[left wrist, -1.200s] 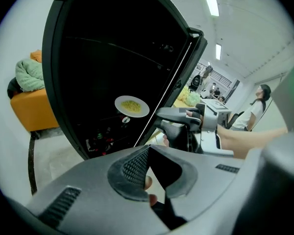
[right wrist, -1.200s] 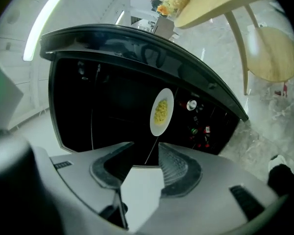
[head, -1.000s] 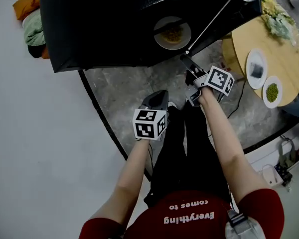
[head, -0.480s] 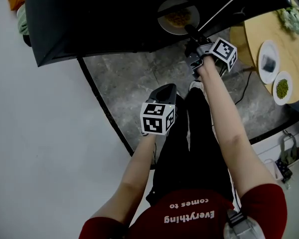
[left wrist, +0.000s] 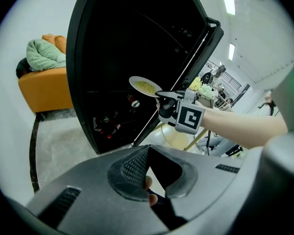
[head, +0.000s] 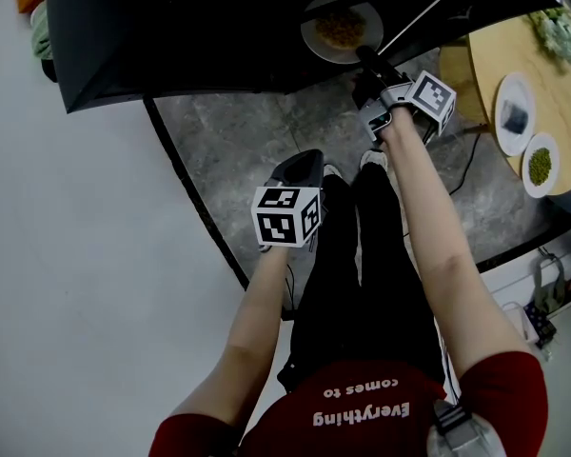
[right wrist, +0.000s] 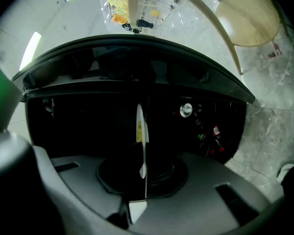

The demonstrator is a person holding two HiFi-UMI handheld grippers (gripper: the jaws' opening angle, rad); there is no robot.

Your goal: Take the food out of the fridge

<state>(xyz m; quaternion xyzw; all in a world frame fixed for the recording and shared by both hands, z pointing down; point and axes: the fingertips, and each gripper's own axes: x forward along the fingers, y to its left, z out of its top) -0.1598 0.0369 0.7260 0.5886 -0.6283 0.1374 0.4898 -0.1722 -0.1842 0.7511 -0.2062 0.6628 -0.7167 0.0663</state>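
My right gripper (head: 371, 62) had just been closing, its jaws now nearly together on the rim of the plate of food (head: 340, 29), at the open fridge (head: 190, 36). My left gripper (head: 300, 171) hung with jaws apart, empty.

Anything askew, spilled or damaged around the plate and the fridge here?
Nothing stands out. The white plate of yellow food sits about level at the open black fridge, pinched by its rim in the right gripper, whose jaws have just closed on it. No spill shows.
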